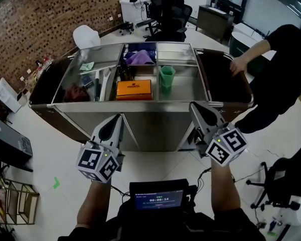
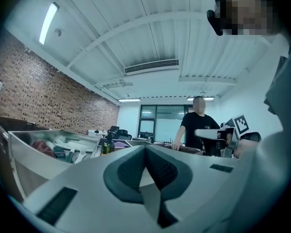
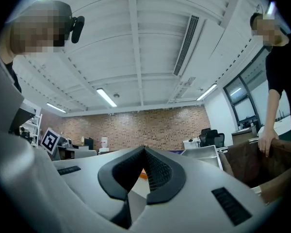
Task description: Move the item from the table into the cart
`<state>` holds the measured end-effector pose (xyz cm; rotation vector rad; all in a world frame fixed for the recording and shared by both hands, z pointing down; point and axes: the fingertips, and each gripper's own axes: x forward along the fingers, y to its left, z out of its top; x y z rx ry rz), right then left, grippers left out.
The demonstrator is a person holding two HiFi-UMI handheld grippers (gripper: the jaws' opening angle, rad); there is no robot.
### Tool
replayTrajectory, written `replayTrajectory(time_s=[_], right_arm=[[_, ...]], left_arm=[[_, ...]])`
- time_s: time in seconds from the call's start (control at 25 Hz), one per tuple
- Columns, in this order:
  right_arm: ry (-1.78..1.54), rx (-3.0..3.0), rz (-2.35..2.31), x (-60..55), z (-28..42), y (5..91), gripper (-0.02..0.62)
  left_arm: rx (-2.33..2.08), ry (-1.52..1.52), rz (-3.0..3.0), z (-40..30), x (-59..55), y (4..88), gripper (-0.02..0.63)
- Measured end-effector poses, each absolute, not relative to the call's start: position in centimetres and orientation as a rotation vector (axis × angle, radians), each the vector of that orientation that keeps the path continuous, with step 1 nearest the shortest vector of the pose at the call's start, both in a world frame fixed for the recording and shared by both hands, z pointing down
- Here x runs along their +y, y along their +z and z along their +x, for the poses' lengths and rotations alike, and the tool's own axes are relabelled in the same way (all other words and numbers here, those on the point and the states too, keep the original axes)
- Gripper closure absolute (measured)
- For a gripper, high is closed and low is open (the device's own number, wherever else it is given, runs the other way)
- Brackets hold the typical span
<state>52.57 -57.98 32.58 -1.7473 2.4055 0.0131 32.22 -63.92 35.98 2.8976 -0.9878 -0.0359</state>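
Hanging low in the head view before the cart [image 1: 151, 127], the left gripper [image 1: 118, 118] and right gripper [image 1: 193, 105] are both clenched on nothing. Inside the cart, at frame centre, lie an orange box [image 1: 134, 89] and, to its right, a green cup [image 1: 166, 78]. I cannot tell which is the task's item.

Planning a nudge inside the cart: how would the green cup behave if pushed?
The green cup stands upright, taller than wide, so it would probably tip rather than slide. It looks like thin plastic, so likely light and squashable.
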Motion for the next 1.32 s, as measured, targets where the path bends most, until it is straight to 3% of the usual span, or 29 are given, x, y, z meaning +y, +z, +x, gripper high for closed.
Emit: replayTrajectory(time_s=[1.32], right_arm=[[-0.029,2.353,-1.87,-55.0,49.3,34.4,0.592]], left_arm=[[-0.897,-0.044,2.929,28.9,-61.2,36.4,0.606]])
